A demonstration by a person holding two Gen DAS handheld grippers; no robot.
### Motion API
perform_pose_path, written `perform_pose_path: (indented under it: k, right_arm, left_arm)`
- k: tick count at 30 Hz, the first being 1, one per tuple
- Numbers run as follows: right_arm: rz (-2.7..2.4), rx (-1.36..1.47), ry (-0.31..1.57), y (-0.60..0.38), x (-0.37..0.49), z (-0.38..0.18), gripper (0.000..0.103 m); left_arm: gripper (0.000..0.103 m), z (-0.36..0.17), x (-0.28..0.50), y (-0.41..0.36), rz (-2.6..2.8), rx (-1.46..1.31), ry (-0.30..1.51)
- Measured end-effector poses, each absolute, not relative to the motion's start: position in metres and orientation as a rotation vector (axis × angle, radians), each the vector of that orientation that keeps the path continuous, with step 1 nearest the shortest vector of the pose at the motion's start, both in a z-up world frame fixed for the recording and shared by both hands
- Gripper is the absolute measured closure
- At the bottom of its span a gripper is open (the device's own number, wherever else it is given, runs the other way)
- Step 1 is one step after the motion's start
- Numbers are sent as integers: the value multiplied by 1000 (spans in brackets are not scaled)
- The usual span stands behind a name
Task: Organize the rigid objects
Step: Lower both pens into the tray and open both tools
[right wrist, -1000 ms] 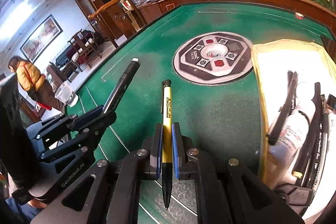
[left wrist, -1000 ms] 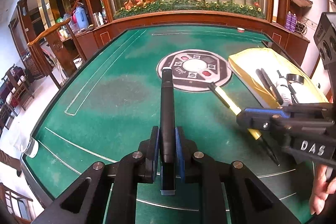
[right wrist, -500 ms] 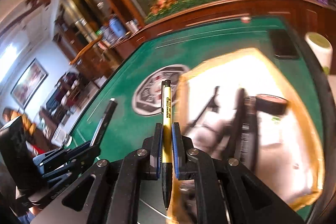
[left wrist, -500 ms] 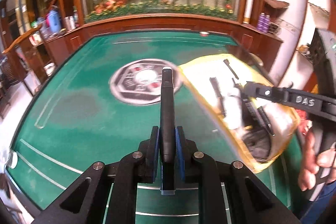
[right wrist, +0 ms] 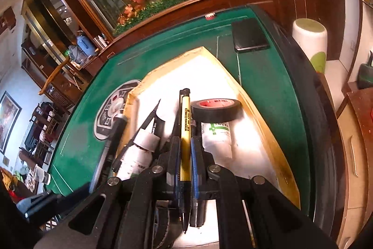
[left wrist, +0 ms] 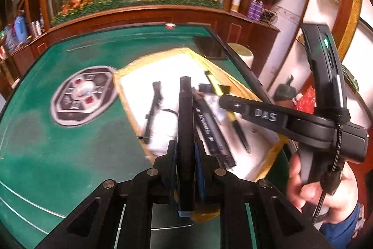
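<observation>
The left gripper [left wrist: 186, 151] is clamped on a thick black marker pen [left wrist: 185, 123], and the right gripper [right wrist: 185, 155] is clamped on a slim yellow ballpoint pen with a black tip [right wrist: 184, 132]. Both pens hang above a shallow white tray with a yellow rim [right wrist: 263, 113] on the right of the green felt table [left wrist: 58, 144]. In the tray lie a roll of black tape [right wrist: 216, 110], white bottles [right wrist: 216, 137] and more black pens [left wrist: 209, 132].

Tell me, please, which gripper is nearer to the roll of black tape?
Right. The right gripper hangs just beside the tape roll; the left gripper is at the tray's opposite side.
</observation>
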State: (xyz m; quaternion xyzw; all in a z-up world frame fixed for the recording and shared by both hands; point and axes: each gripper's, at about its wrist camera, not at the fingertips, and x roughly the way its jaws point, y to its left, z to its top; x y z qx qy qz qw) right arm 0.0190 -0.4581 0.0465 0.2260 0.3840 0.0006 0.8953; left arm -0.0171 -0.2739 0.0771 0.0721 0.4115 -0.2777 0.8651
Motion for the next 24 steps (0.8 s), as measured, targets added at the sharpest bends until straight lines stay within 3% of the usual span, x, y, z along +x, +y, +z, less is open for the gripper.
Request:
perform_pose_path:
  k: [24]
  right_arm:
    - [-4, 466, 856, -454, 25, 32, 95]
  left_arm:
    - [89, 46, -28, -303, -591, 206, 867]
